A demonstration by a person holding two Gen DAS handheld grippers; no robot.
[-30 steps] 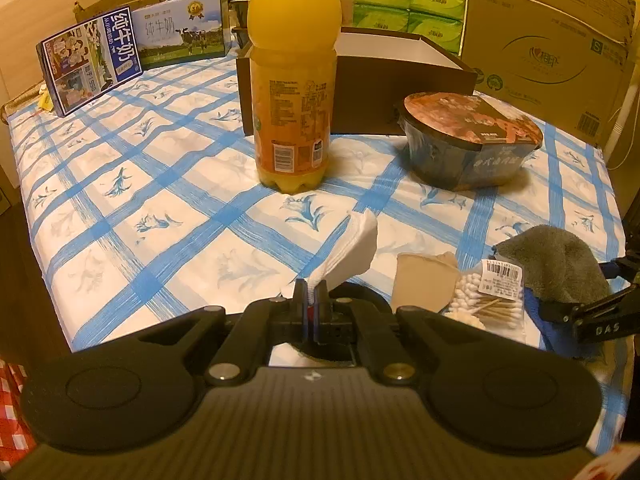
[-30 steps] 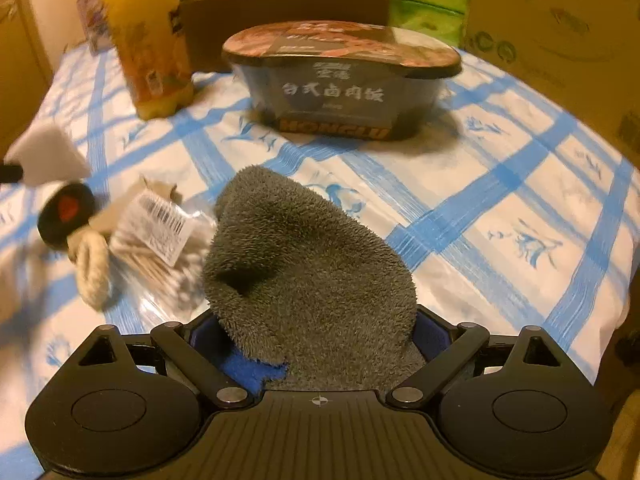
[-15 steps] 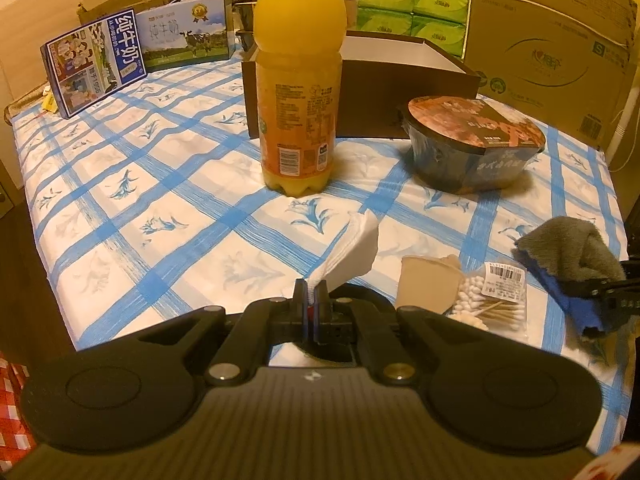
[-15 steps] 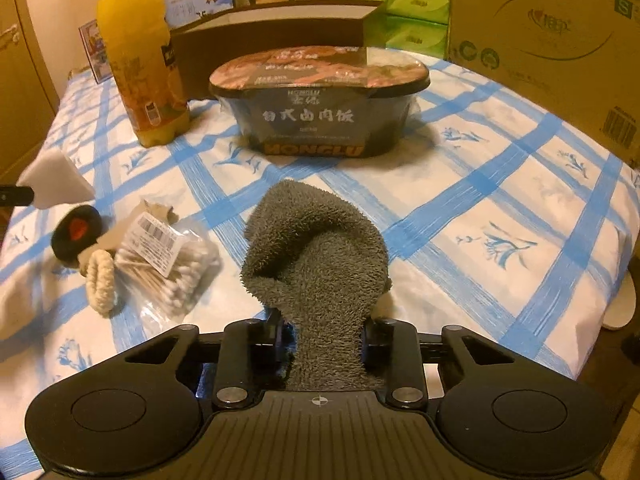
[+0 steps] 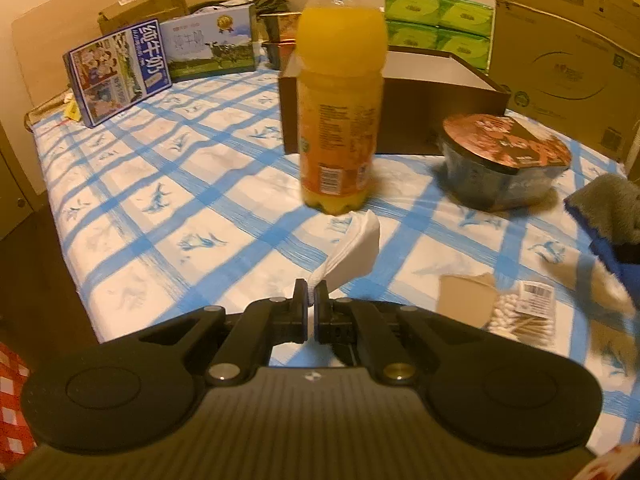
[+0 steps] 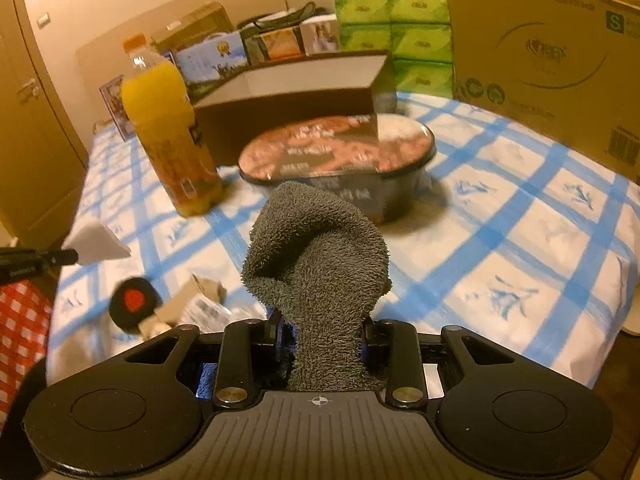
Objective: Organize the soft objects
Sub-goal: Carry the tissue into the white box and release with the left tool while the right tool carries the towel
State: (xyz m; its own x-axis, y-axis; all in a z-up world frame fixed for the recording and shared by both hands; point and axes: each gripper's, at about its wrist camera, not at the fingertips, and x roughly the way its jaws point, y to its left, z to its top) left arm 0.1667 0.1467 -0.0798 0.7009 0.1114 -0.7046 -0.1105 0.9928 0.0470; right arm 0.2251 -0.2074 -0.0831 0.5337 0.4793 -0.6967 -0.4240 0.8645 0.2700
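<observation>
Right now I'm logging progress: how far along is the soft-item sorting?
Nothing looks stowed yet. In hand: the left claw pinches a white tissue, and the right claw grips the grey towel. Left: placing both, perhaps in the open brown box.

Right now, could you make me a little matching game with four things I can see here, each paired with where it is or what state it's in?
Things:
1. white tissue
2. grey towel
3. orange juice bottle
4. cotton swab bag

States:
A. standing upright on the cloth
B. pinched in the left gripper
C. lying flat on the cloth
D. clamped in the right gripper

Pairs: 1-B, 2-D, 3-A, 4-C
</observation>
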